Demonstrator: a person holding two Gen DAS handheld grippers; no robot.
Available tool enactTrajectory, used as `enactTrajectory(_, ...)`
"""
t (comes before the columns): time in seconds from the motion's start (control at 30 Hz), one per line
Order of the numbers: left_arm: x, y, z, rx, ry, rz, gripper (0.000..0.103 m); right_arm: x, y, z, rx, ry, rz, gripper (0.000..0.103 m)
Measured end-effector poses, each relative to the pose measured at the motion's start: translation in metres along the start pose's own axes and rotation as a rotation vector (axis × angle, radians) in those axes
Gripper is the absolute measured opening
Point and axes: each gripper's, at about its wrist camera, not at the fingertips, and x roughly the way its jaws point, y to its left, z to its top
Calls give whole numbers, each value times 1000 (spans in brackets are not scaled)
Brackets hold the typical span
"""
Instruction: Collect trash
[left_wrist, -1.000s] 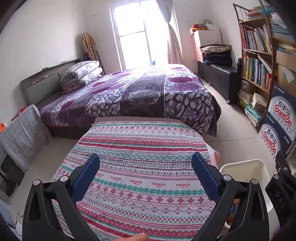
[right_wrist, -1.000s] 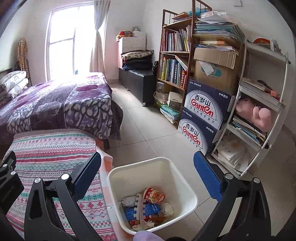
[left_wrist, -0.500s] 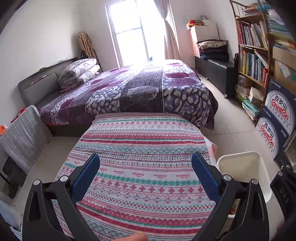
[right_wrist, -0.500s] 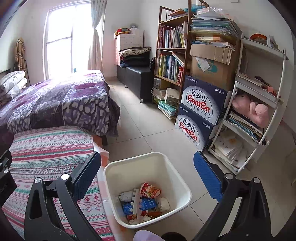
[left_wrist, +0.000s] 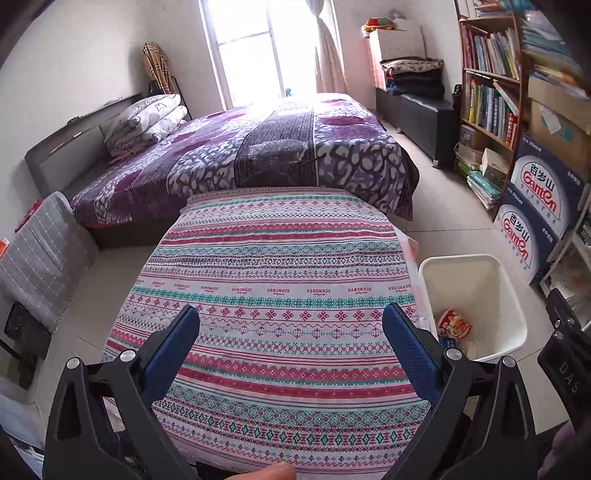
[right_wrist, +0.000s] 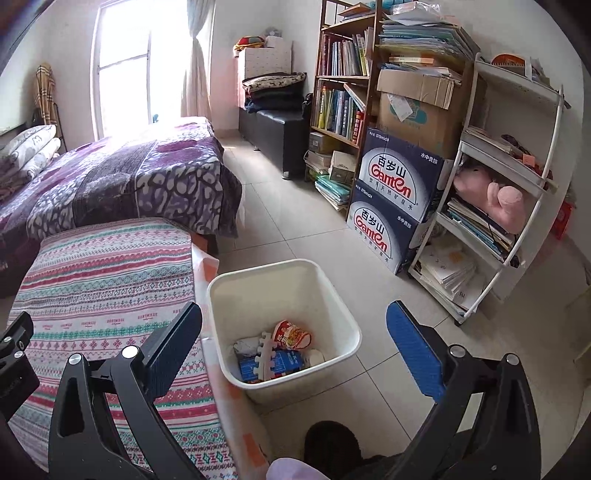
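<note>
A white bin (right_wrist: 328, 295) stands on the tiled floor beside a table with a striped patterned cloth (left_wrist: 280, 280). Inside it lie a red noodle cup (right_wrist: 291, 334), a blue packet (right_wrist: 279, 365), a white toothed foam strip (right_wrist: 267, 356) and crumpled paper. The bin (left_wrist: 476, 280) shows at the right of the left wrist view, with the red cup (left_wrist: 454, 325) inside. My left gripper (left_wrist: 291, 332) hangs open above the cloth, holding nothing. Open and empty too, my right gripper (right_wrist: 295, 328) hovers over the bin. No loose trash shows on the cloth.
A bed with a purple blanket (left_wrist: 280, 147) lies beyond the table. Two stacked blue Ganten boxes (right_wrist: 395, 199), a bookshelf (right_wrist: 343, 99) and a white rack (right_wrist: 506, 192) line the right wall. A grey folded item (left_wrist: 37, 251) leans at the left. Bare tiled floor (right_wrist: 306, 229) runs between bed and shelves.
Both views have risen and pulled back a little, so more of the cloth and the bin shows. Both grippers have stayed open and empty.
</note>
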Motion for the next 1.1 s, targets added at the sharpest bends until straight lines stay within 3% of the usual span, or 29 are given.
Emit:
enactTrajectory(0.6,-12,13,-1,-40,-37,-4,96,-16,5,-8,15,13,21,96)
enactTrajectory(1.1,-19,10,-3,-3,-98,-12,96,-15,9,-6,12,14,31,96)
